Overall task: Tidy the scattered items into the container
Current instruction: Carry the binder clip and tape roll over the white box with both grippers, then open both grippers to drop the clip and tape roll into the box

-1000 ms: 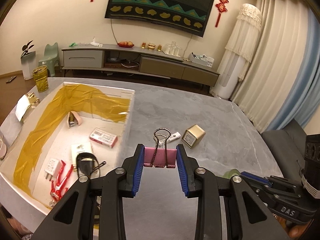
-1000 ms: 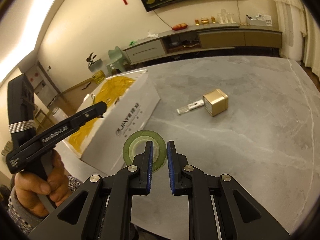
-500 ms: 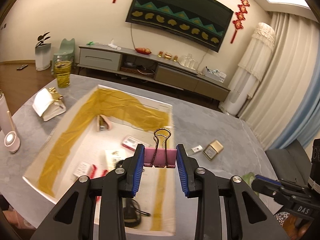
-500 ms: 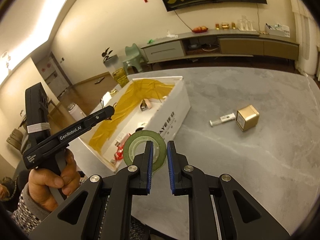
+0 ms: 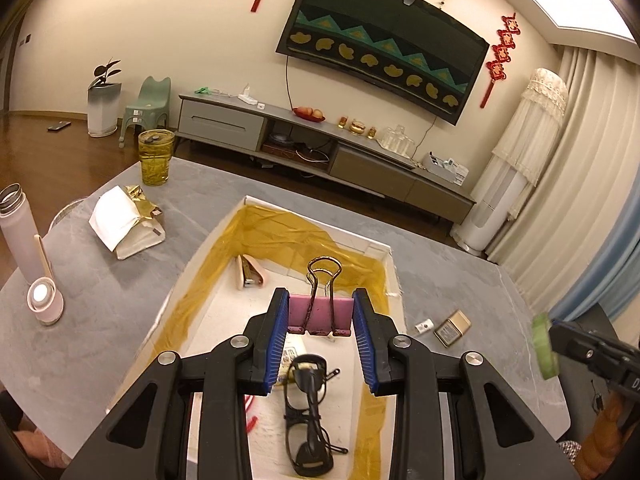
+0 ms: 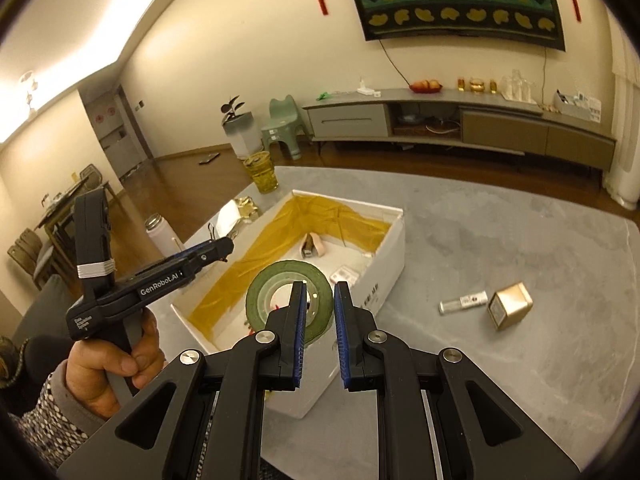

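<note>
pink binder clip (image 5: 320,315) — light, stiff, springy; left tongs (image 5: 320,334) clamp its body sides, above the white box (image 5: 394,276). green tape roll (image 6: 289,300) — light, rigid; right tongs (image 6: 320,334) pinch its rim over the box.

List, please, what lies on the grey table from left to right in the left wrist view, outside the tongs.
White bottle → small pink lamp → torn gold packet → white box → small white tube → gold tin.
</note>
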Demonstrator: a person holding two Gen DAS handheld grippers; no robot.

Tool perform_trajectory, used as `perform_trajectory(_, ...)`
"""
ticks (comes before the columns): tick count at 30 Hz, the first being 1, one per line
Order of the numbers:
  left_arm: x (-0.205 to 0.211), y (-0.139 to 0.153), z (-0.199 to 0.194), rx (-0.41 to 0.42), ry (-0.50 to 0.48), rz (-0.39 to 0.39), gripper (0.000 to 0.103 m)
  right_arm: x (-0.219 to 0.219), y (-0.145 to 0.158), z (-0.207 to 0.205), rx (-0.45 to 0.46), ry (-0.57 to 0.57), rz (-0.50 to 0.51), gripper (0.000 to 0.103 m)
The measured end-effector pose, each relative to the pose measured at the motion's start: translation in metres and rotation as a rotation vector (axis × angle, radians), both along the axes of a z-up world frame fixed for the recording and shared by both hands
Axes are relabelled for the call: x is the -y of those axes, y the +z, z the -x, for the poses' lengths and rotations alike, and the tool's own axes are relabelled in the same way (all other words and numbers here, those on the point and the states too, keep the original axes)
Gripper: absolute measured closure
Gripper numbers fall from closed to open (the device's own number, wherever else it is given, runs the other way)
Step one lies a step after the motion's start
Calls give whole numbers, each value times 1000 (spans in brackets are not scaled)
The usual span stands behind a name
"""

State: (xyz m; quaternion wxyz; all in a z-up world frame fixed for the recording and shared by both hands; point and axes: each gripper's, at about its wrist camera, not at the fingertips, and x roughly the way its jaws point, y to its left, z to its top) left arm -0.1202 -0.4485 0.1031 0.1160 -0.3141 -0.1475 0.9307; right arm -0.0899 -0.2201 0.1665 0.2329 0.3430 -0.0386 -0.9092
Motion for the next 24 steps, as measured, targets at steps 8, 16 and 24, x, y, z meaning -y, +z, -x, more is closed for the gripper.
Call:
perform_trajectory(8,6,-10,26,45,-6,21,70,21,7,27,-12,25,-41,88)
perform_trajectory(16,6,-22,54,92,-17,49,70,44,1,63,1,48,-70,88)
perform_trajectory(24,3,-35,82,142,-32,81,70,60,-13,98,19,62,-114,88)
